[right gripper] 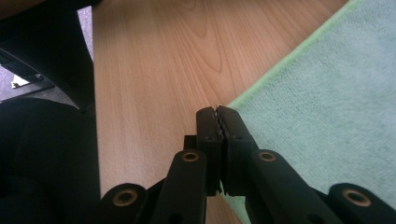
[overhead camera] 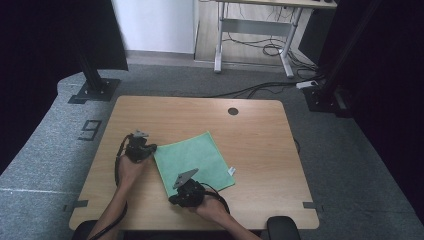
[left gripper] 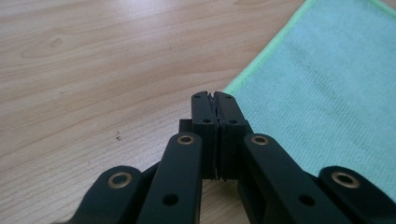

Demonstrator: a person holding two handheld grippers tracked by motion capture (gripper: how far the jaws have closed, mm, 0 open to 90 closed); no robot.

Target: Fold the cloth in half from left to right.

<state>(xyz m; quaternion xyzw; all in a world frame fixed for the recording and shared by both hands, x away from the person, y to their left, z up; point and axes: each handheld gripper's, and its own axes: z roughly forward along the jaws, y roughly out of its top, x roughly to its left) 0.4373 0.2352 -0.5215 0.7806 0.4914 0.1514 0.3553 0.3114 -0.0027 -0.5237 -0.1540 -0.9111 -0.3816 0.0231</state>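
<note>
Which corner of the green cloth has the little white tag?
The corner of the green cloth pointing toward the table's right side: a small white tag sticks out there. The other three corners show plain green edging.

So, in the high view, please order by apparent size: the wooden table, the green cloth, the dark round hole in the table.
1. wooden table, clearly the largest.
2. green cloth, lying flat on it.
3. dark round hole, the smallest, near the far edge.

The table (left gripper: 93,70) is showing pale wood grain with a smooth, faintly shiny finish, the cloth (left gripper: 327,93) is looking like soft, matt green microfibre with a lighter stitched edge, and the left gripper (left gripper: 213,95) is appearing matt black plastic with brass-coloured rivets.
</note>
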